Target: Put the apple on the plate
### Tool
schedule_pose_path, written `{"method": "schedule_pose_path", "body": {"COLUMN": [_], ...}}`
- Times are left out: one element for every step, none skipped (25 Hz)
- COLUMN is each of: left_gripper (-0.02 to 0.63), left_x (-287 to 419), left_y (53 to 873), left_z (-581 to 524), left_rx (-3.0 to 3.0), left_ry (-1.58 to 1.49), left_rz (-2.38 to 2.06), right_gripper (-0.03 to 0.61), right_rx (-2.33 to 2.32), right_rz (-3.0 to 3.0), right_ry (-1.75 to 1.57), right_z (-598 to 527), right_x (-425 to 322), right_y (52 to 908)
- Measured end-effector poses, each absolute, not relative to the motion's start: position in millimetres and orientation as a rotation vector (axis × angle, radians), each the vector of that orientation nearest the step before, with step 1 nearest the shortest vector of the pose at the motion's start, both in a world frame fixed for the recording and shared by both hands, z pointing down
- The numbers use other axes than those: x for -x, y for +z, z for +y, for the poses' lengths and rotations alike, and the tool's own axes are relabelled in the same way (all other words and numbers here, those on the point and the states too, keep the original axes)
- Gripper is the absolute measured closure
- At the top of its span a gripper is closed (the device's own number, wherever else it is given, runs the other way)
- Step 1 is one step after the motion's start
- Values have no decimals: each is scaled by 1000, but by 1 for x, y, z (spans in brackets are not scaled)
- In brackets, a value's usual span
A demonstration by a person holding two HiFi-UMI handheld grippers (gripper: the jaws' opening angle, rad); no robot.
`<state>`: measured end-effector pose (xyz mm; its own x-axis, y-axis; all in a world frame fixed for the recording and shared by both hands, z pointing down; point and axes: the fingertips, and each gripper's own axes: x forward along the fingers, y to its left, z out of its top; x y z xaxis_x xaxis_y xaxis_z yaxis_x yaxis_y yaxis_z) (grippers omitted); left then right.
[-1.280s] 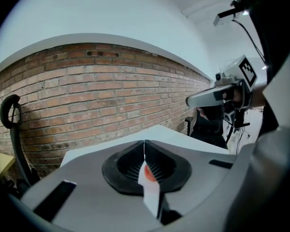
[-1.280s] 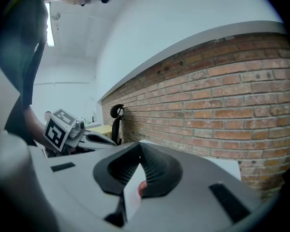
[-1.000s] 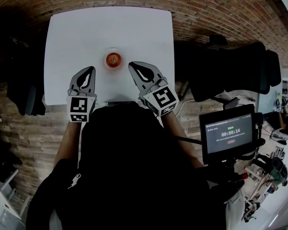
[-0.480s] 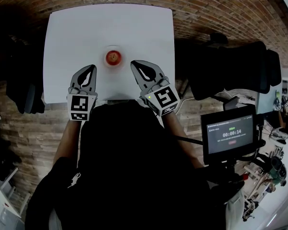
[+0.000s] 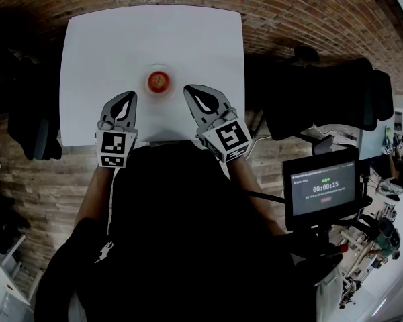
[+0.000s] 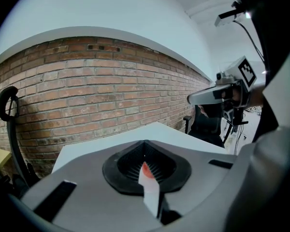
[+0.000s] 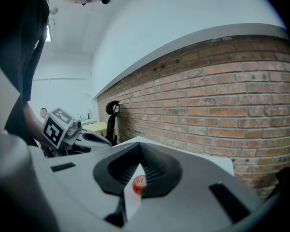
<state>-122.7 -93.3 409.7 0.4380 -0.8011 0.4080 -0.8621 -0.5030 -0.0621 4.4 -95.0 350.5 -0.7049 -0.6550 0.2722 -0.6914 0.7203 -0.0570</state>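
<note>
A red apple [image 5: 158, 81] sits on a small pale plate [image 5: 150, 72] near the middle of the white table [image 5: 107, 39]. My left gripper [image 5: 130, 94] hovers just left of the plate and nearer to me, its jaws shut and empty. On the plate's other side my right gripper [image 5: 187, 88] is shut too, holding nothing. Both tips point towards the far side of the table, apart from the plate. Through the slit under the closed jaws, the apple [image 6: 144, 168] shows in the left gripper view and the apple [image 7: 139, 181] in the right gripper view.
The table stands on a brick floor with a brick wall [image 6: 87, 95] behind it. A black chair [image 5: 322, 99] stands to the right and another dark chair [image 5: 33, 129] to the left. A monitor [image 5: 322, 188] with a timer sits at my right side.
</note>
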Motion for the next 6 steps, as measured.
{"method": "schedule_pose_path", "body": {"left_gripper": [607,607,607,607,607,607], "left_x": [122,122,121,121,120,120], "left_y": [410,411,411,412,413,415], "left_z": [-94,-95,-96,-97,-97,-98], "left_rx": [-2534,-2537,-2540,-2543,-2545,-2548], "left_ry": [590,590,589,589,589,589], "left_rz": [-1468,-1460,-1449,-1436,-1421,-1405], "right_gripper": [575,575,575,575,575,575], "right_rx": [-1070,-1070,-1070,-1069,-1068,-1067], "right_rz": [-2690,-2688,-2687,-2686,-2685,-2684], "right_ry": [227,227,227,227,226,226], "right_z": [-95,-96,-97,-98,-99,-100], "right_x": [-4,-3,-3,-2,-1,0], "right_y": [351,351,351,351,351,351]}}
